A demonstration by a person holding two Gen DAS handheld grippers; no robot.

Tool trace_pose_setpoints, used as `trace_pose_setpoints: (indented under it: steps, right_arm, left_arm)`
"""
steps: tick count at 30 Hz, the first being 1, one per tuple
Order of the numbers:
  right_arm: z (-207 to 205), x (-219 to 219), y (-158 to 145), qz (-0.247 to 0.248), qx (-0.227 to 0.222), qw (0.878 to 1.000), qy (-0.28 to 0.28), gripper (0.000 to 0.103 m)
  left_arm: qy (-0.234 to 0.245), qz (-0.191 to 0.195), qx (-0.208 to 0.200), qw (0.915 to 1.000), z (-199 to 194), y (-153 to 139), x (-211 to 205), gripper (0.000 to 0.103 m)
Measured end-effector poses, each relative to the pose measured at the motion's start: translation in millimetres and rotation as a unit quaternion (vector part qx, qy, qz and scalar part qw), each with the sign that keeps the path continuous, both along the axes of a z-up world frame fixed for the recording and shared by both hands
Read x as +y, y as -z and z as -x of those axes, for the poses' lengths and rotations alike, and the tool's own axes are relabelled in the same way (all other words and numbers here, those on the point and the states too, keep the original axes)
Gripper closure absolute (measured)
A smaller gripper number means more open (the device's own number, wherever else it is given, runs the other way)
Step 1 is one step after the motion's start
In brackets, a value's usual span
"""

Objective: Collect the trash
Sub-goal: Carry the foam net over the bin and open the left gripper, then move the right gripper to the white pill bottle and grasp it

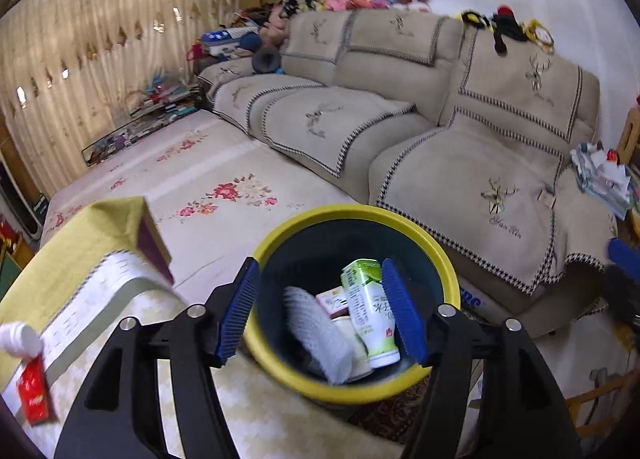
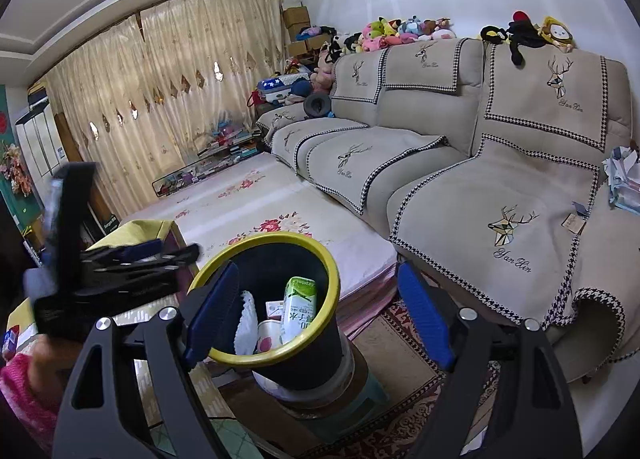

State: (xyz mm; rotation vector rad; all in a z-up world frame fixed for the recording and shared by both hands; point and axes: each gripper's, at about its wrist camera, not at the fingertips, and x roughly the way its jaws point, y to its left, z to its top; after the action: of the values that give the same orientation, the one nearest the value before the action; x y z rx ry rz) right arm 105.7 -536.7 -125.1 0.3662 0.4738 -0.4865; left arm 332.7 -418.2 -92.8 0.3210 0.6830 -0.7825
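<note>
A dark trash bin with a yellow rim (image 1: 448, 263) (image 2: 332, 279) stands beside the table. Inside lie a green-and-white drink carton (image 1: 370, 311) (image 2: 298, 309), a white foam net sleeve (image 1: 316, 335) (image 2: 246, 323), a pink box (image 1: 332, 299) and a paper cup (image 2: 269, 335). My left gripper (image 1: 320, 313) is open and empty right above the bin's mouth. My right gripper (image 2: 318, 317) is open and empty, a little further back over the bin; the left gripper's body (image 2: 116, 271) shows at its left. A white bottle (image 1: 20, 337) and a red packet (image 1: 34, 395) lie on the table at the left.
A table with a yellow-green cloth (image 1: 92, 235) is at the left. A beige sofa (image 1: 460, 163) (image 2: 500, 187) runs along the right, with plush toys on top and papers (image 1: 600, 175) on its end. A flowered mat (image 1: 200, 179) lies in front of the curtains.
</note>
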Motion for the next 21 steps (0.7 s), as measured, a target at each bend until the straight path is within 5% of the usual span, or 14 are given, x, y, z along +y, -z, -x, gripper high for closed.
trace_pose_setpoints:
  steps: [5,11,21]
  right_arm:
    - [-15,20,3,0.001,0.013,1.000,-0.028,0.026]
    - [-39,57,2,0.011,0.028,0.997,-0.073,0.026]
    - [-103,140,-6,0.022,0.047,0.988,-0.146,0.026]
  left_arm:
    - [-0.044,0.050,-0.016,0.9977,16,-30,94,0.022]
    - [-0.140,0.080,-0.044,0.9859,20,-50,227,0.016]
    - [-0.295,0.092,-0.092,0.9467,16,-47,417,0.006]
